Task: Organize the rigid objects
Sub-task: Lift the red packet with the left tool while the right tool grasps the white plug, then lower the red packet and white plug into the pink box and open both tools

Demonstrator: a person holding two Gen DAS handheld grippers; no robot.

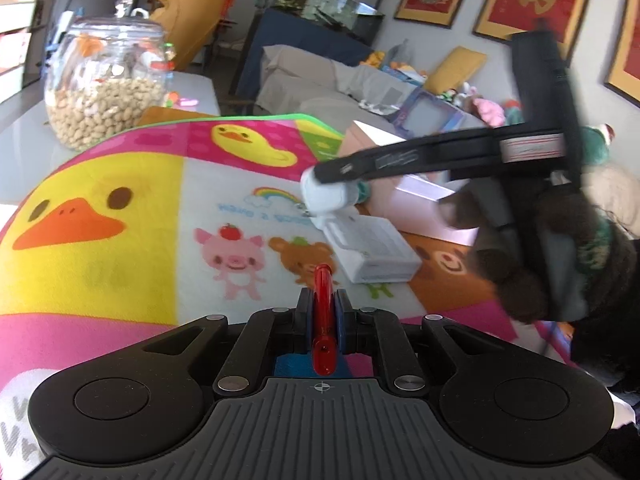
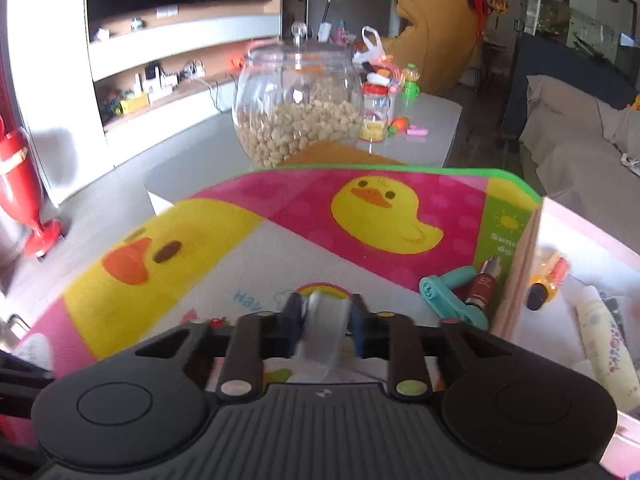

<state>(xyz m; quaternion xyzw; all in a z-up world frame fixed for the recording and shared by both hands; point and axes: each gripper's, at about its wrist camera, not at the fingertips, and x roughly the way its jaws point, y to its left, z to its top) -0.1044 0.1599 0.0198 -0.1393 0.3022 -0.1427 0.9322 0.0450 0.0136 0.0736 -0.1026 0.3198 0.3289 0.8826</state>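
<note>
The play mat [image 1: 132,184] is a patchwork of yellow, pink, white and orange panels with a green edge, printed with yellow ducks with orange bills, a pink pig, a brown bear and a small rainbow. A red pen [image 1: 322,320] sits between blue pads [image 1: 343,312] on the black left gripper [image 1: 322,304]. The right gripper [image 2: 325,320] (also black, blue-padded) holds a pale translucent object [image 2: 323,332]. A teal tool [image 2: 452,300] lies beside a dark red bottle [image 2: 482,284]. The box [image 2: 516,280] is pale pink.
</note>
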